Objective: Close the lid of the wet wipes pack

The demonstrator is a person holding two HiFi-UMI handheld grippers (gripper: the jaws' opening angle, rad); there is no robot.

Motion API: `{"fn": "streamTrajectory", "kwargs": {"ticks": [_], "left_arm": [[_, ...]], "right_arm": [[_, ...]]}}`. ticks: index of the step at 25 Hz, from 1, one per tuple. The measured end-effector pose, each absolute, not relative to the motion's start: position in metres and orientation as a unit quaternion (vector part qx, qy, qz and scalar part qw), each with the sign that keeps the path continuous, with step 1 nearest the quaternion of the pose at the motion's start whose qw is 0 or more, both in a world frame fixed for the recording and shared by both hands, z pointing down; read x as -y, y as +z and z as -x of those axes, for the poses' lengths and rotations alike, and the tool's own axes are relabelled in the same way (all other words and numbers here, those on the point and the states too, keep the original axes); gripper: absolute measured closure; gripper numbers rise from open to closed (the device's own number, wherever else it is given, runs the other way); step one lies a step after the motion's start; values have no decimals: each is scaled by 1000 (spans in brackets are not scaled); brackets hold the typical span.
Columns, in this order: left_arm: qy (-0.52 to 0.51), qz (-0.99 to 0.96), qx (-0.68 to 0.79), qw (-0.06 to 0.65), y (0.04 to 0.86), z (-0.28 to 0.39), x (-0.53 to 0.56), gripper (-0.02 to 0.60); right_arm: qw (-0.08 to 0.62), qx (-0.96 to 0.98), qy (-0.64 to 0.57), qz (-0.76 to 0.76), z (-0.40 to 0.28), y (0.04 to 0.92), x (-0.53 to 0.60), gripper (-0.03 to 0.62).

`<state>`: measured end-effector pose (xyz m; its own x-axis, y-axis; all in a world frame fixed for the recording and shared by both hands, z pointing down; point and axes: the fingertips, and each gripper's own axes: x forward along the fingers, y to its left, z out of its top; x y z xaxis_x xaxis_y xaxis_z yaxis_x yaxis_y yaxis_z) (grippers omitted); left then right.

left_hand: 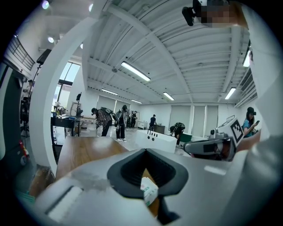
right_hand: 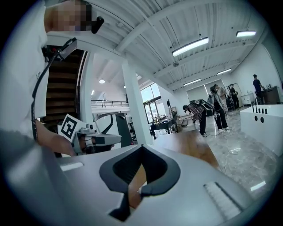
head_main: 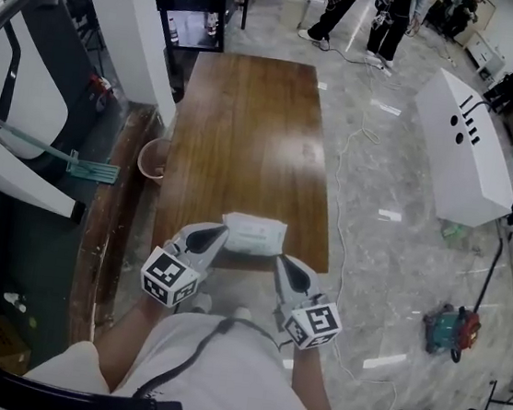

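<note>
left gripper (head_main: 213, 238), at the near edge of the long brown wooden desk (head_main: 247, 133): jaws pressed together, gripping nothing. only a sliver of the soft white wet wipes pack (head_main: 253, 233) shows in the gap behind them. the pack lies on that edge, its lid too small to make out. right gripper (head_main: 284, 263), same edge: jaws together, empty. contact with the pack is unclear.

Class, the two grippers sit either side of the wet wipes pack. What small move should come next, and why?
Probably bring the shut left gripper over the wet wipes pack and press its top: both it and the right gripper flank the pack, holding nothing.
</note>
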<state>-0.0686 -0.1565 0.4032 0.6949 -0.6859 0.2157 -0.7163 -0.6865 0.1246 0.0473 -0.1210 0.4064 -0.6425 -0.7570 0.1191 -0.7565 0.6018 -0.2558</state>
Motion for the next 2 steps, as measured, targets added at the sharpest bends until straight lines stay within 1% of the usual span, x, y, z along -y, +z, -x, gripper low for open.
{"fn": "streamTrajectory", "kwargs": {"ticks": [2], "left_arm": [[77, -915, 384, 100, 403, 72, 156, 578]], "right_arm": [[0, -895, -144, 423, -45, 406, 120, 586]]}}
